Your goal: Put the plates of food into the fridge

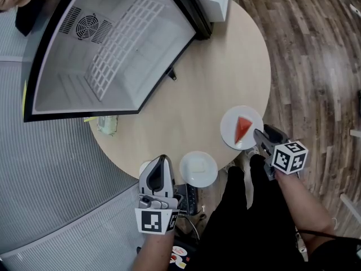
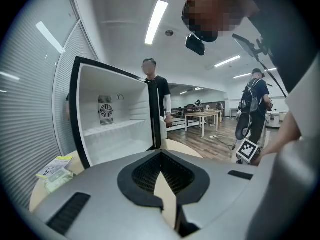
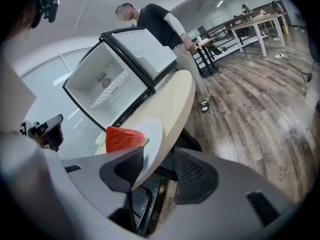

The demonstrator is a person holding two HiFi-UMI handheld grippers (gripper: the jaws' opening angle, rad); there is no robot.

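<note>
- The right tool (image 3: 159, 171) is open. Its jaws straddle the rim of the watermelon plate (image 3: 152, 144) without pinching it: one pad lies close against the rim and the other stands clear. This looks like the line-up for a rim grasp that would carry the plate flat.
- That plate sits at the right edge of the bench (image 1: 214, 78), partly overhanging it. The overhang probably explains the side approach, since the rim there is free for a jaw to slip beneath.
- The watermelon slice (image 3: 122, 139) lies toward the plate's middle, away from the jaws, so a rim grasp should miss the food.
- The left tool (image 1: 163, 161) is closed on nothing. It hovers at the near edge of the bench, just beside the second plate (image 1: 198, 169) of pale food, and seems to be waiting its turn.
- The fridge (image 1: 152, 66) stands on the far left part of the bench. Its door is swung open and the wire shelf is bare, ready to receive both plates, neither of which is inside yet.
- Writing: the cubes on both tools carry only black-and-white square markers. A packet (image 1: 107, 124) at the left edge of the bench has print too small to read. No brand is legible on the fridge.
</note>
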